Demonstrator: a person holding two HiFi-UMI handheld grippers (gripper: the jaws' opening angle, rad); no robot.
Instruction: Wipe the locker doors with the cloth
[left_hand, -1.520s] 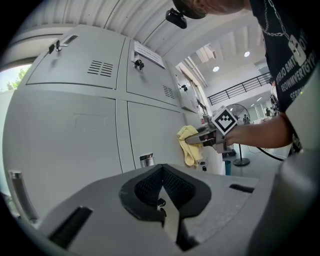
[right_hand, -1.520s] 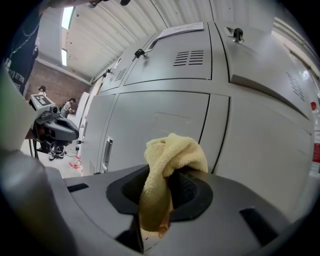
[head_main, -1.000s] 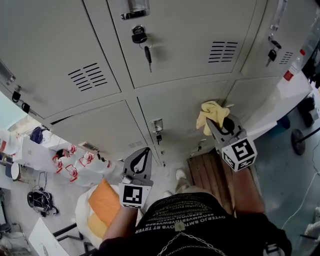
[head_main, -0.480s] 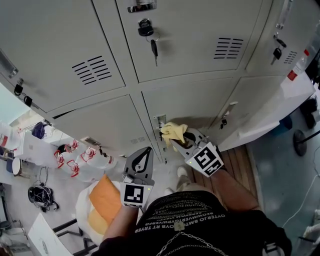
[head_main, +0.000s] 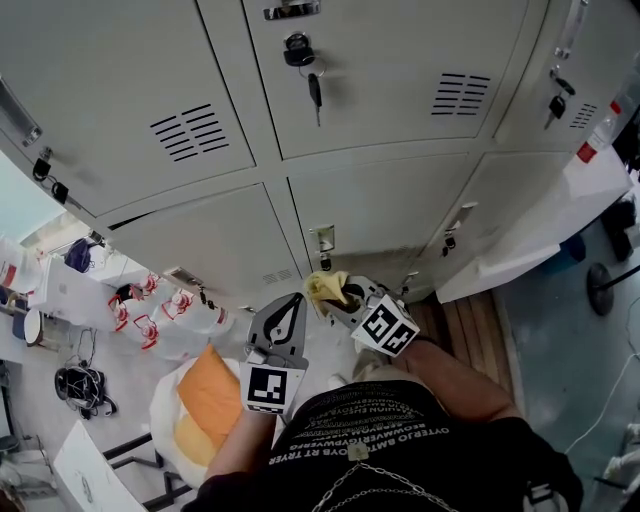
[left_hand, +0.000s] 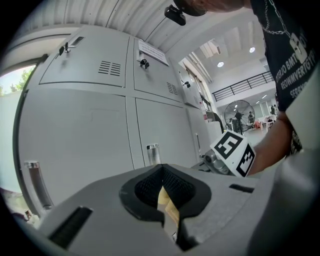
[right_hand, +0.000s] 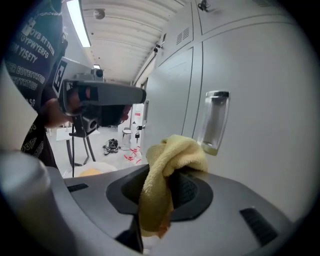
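The right gripper (head_main: 338, 298) was clenched on the yellow cloth (head_main: 326, 287); in the right gripper view the cloth (right_hand: 167, 172) was pinched between the jaws and bunched up in a lump just past their tips. It was low down in front of the lower middle locker door (head_main: 385, 200). That door's recessed handle (right_hand: 216, 121) stood just ahead of the right gripper and a little to the right of the cloth. Whether the cloth was pressing on the door, I could not tell; it looked very near.

The left gripper (head_main: 290, 306) hung just beside the right one, pointed at the same door; its jaws were together, and only a thin pale-yellow sliver, which I could not identify, showed in the slit in the left gripper view.

The step in hand looked like wiping the lower door. It would be done well by keeping the clench firm; pushing the bunched end flat onto the panel so that cloth, not the jaws, met the paint; sweeping in overlapping passes; easing round the handle so the loose folds did not snag; and keeping the left gripper out of the stroke.
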